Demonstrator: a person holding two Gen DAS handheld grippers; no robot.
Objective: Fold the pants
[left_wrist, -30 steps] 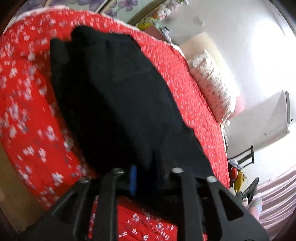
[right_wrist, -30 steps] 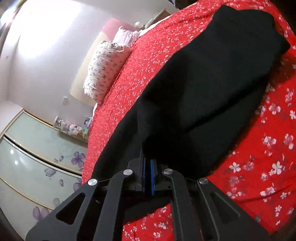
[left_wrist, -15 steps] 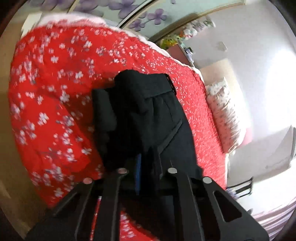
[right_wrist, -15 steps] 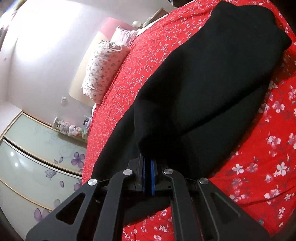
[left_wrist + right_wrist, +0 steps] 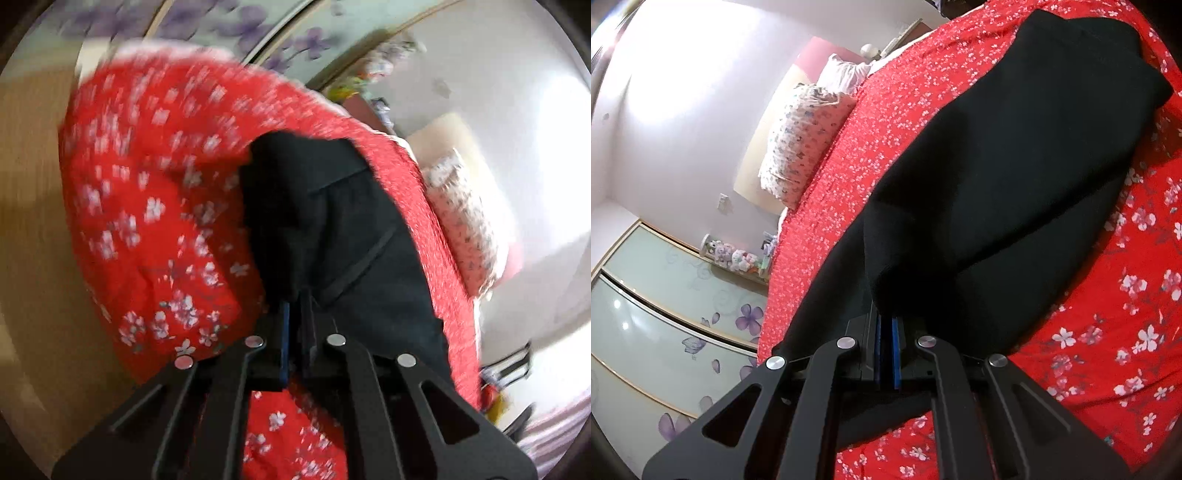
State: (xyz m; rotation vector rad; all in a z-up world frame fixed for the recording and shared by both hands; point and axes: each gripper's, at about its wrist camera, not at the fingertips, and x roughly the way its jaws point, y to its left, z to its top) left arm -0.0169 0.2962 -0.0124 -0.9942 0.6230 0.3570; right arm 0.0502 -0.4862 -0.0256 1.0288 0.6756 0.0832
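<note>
While both grippers are clamped down on fabric, the black pants [image 5: 1015, 173] are stretched out across the red floral bedspread [image 5: 1126, 332], so it looks like a fold is mid-carry. The left gripper [image 5: 293, 332] has its jaws pinched tight on a bunched bit of cloth near what looks like the waistband end; you can see a waistband seam and a slanted pocket line in the left wrist view, though that view is pretty motion-blurred. The right gripper [image 5: 885, 332] is closed on a doubled-over edge of the pants too, with one layer draped over another underneath.

Handling-wise, I'd guess these are soft, floppy and fairly light, knit or jogger type stuff. They sag and bunch rather than holding any shape, so wherever you grab, the rest just drapes. Not slippery-looking, and the blue pads seem to bite fine.

Best bet is grabbing at corners or seamed edges like the waistband or hems, where the cloth is thicker and both layers get caught. Pinch only the top layer and the fold goes crooked. A floral pillow [image 5: 805, 136] sits well away near the headboard, so nothing's in the way.
</note>
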